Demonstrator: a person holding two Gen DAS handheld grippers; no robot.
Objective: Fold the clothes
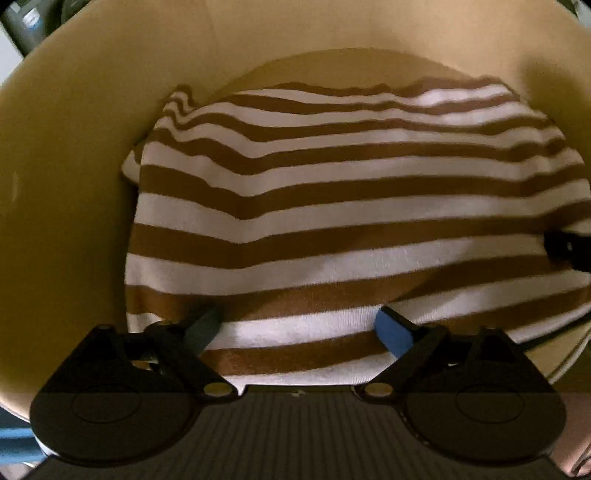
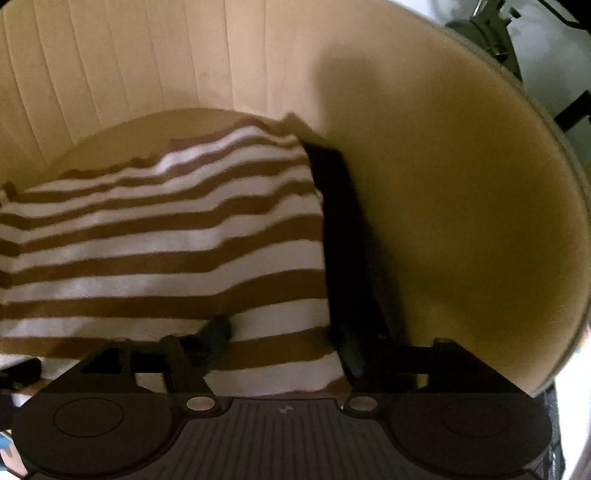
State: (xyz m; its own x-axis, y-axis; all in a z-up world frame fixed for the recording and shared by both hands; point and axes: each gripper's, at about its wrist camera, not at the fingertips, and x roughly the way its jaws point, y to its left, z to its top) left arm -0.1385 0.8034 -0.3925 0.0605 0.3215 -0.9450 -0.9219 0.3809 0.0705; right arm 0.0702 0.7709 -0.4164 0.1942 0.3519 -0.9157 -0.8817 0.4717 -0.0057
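Note:
A folded brown-and-white striped garment [image 1: 332, 206] lies on the flat bottom of a round tan container [image 1: 66, 192]. In the left wrist view my left gripper [image 1: 297, 321] hangs over the garment's near edge, jaws wide apart, blue pads clear of the cloth. In the right wrist view my right gripper [image 2: 284, 339] stands open over the striped garment [image 2: 166, 251] near its right edge, with nothing pinched. A dark band [image 2: 340, 240] runs along that right edge; I cannot tell what it is.
The tan container's wall [image 2: 461, 221] curves up close around the garment on all sides, with vertical seams at the back. A black part [image 1: 569, 251] pokes in at the right edge of the left wrist view. Dark frames [image 2: 491, 33] stand outside the rim.

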